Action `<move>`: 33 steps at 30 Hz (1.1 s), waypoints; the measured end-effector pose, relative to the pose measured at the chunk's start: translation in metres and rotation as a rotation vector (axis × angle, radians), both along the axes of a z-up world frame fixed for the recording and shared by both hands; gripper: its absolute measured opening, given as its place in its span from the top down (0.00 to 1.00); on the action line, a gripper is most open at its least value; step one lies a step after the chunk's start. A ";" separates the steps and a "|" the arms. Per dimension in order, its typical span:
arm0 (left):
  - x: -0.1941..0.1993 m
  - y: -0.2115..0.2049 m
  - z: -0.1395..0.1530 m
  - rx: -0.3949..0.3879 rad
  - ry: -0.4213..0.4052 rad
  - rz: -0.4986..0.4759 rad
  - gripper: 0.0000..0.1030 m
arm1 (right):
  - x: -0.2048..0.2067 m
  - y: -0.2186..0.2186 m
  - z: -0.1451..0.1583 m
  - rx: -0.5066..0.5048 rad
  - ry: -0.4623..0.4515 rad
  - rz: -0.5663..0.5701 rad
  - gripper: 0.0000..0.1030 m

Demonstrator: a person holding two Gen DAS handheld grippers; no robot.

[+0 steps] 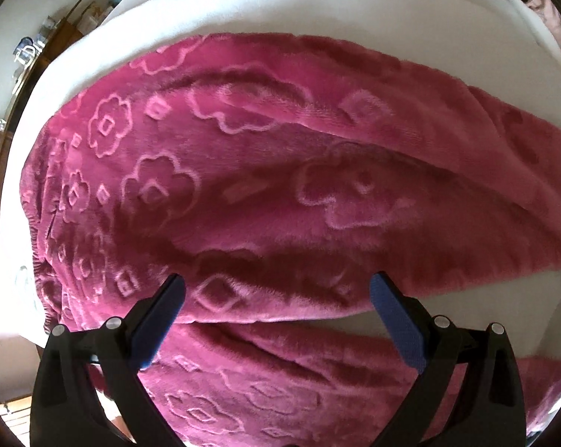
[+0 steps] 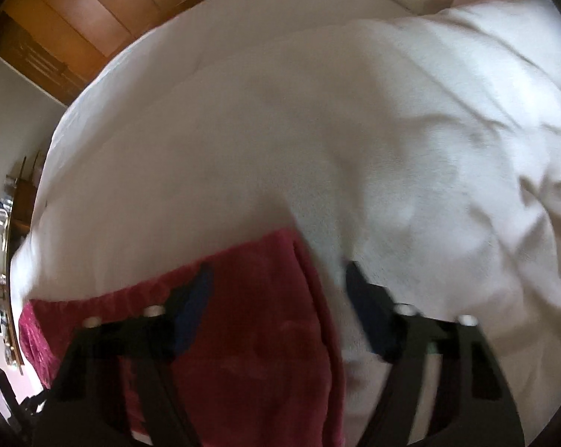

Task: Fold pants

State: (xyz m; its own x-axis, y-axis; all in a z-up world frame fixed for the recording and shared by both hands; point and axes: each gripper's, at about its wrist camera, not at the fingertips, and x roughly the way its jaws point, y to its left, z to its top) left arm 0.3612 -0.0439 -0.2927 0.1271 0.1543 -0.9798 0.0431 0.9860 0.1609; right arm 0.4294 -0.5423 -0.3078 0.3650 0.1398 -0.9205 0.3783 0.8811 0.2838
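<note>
**Pink fleece pants spread on a white bed**

Pink plush with an embossed flower pattern, the pants (image 1: 265, 186) lie across the white bed (image 1: 243, 7). In the left wrist view they fill most of the frame, the gathered waistband at the left and the two legs running off to the right, one lying behind the other with a strip of white cover between them near the right.

The left gripper (image 1: 278, 287) points down over the nearer part of the pants. Its jaws stand wide apart, the blue pads (image 1: 396, 320) clear of the fleece, nothing grasped.

In the right wrist view, which is blurred, the cuff end of the pants (image 2: 250, 316) shows at lower left. The right gripper (image 2: 276, 272) is above the cuff's right edge, one finger over the fleece and the other over the cover; its jaws are partly spread and hold nothing.

Wooden cabinets (image 2: 75, 18) stand beyond the bed.
</note>
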 end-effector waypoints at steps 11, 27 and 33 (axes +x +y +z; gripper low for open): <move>0.019 -0.003 -0.032 0.006 0.051 0.008 0.05 | 0.018 -0.003 0.041 -0.158 -0.110 -0.006 0.92; 0.023 0.010 -0.038 -0.050 0.056 0.004 0.05 | -0.031 0.007 0.040 -0.251 -0.091 -0.034 0.68; 0.017 0.011 -0.036 -0.044 0.053 -0.025 0.05 | -0.077 0.023 0.021 -0.109 -0.018 0.008 0.68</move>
